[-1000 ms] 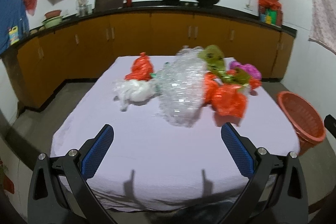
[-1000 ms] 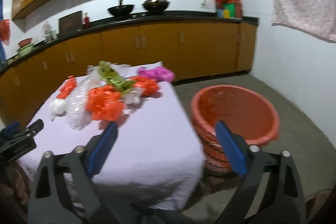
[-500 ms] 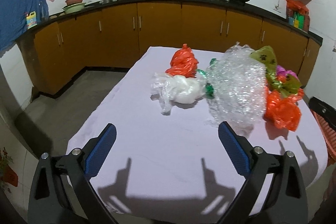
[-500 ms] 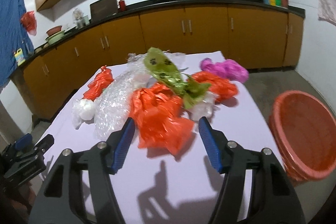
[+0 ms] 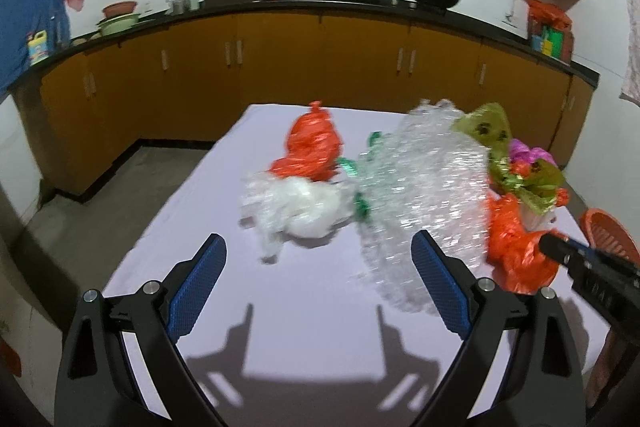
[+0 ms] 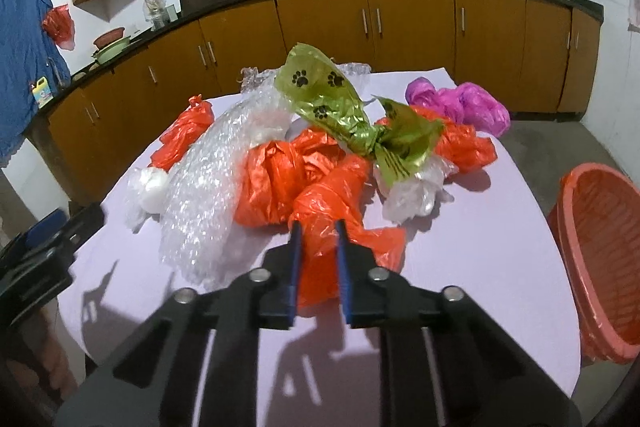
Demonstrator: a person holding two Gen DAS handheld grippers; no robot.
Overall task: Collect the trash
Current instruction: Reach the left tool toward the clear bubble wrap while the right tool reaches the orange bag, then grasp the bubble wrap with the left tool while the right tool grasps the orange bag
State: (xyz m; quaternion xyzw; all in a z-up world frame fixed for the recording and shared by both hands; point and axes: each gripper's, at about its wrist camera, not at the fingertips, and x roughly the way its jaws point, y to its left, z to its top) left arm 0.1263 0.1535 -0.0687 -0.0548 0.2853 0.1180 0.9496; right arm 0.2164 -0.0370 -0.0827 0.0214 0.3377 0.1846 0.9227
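Two hand-held grippers: both are working over the table (image 6: pixel 460 267), and each is showing in its own wrist view.
Right hand-held gripper (image 6: pixel 318 227): its jaws have just been closing, and they are now pinching the near tail of the orange plastic bag (image 6: pixel 320 195) between the blue pads.
Left hand-held gripper (image 5: pixel 318 251): it is standing wide apart with nothing between its fingers, hovering short of the white plastic wad (image 5: pixel 300 203).
Near trash: the bubble wrap (image 6: pixel 204 187) is lying just beside the gripped bag, on its left.
Middle trash: a green paw-print bag (image 6: pixel 340 107) is resting on the pile, with a clear crumpled bag (image 6: pixel 416 187) under its tail.
Far trash: a second small orange bag (image 6: pixel 184 135) and a magenta bag (image 6: pixel 464 103) are lying toward the far edge.
Bin: the red basket (image 6: pixel 600 259) is standing on the floor just beside the table's right side.
Step in hand: I judge this to be securing the first pick.
Next move: lifting the orange bag clear and carrying it right, over the basket rim, before letting go; the thin film may be slipping or dragging neighbours along.
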